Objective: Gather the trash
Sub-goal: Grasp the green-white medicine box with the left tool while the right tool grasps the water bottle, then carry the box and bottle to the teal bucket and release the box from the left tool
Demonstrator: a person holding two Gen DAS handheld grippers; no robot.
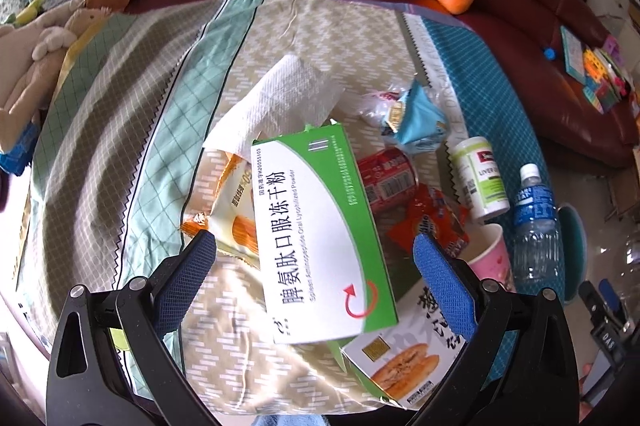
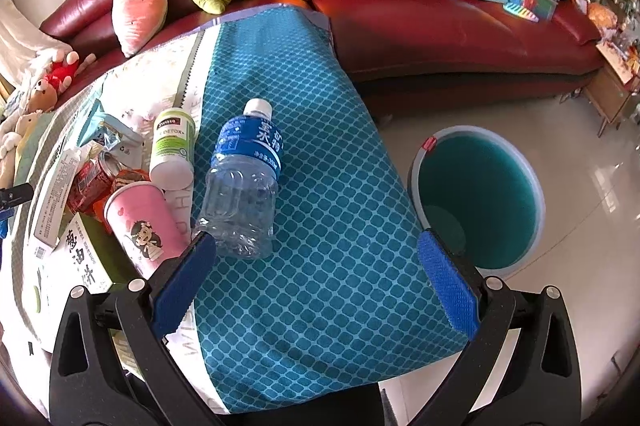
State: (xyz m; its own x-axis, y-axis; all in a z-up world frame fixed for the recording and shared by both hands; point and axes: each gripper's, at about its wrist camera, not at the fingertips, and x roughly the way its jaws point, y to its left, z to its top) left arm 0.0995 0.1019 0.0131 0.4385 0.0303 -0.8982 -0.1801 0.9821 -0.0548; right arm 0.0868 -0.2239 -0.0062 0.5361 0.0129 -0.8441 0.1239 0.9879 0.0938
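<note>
Trash lies on a cloth-covered table. In the left wrist view my left gripper [image 1: 316,246] is open, its blue pads on either side of a green-and-white medicine box [image 1: 316,226] lying on a yellow snack bag [image 1: 236,210] and a paper towel [image 1: 280,102]. A red can [image 1: 388,174], red wrapper [image 1: 436,218], blue wrapper [image 1: 416,118], white pill bottle [image 1: 478,178], pink paper cup [image 1: 490,254], water bottle [image 1: 534,222] and food box [image 1: 404,366] lie to the right. My right gripper [image 2: 316,246] is open and empty above the table's blue part, just short of the water bottle [image 2: 244,178]. The pink cup [image 2: 140,222] and pill bottle [image 2: 174,148] lie to its left.
A teal bin [image 2: 480,202] stands open on the floor to the right of the table's edge. A dark red sofa [image 2: 420,22] with plush toys, books and toy blocks runs behind the table. Stuffed animals [image 1: 44,38] lie at the table's far left.
</note>
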